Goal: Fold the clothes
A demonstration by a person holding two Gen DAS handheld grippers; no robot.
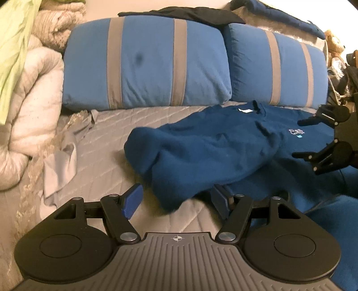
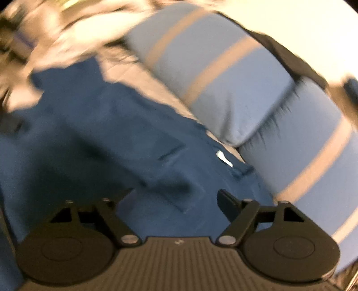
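Sweatshirt (image 1: 201, 145) rumpled on bed; L tongs (image 1: 176, 201) & R tongs (image 2: 176, 201) gaping.

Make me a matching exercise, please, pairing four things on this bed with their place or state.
Things:
1. navy sweatshirt
2. black garment
3. grey cloth
4. left gripper

Descriptions:
A. draped over the top of the striped pillows
B. open, just short of a dangling sleeve
C. crumpled near the bed's left edge
D. spread below the pillows, white neck label showing

Pairs: 1-D, 2-A, 3-C, 4-B
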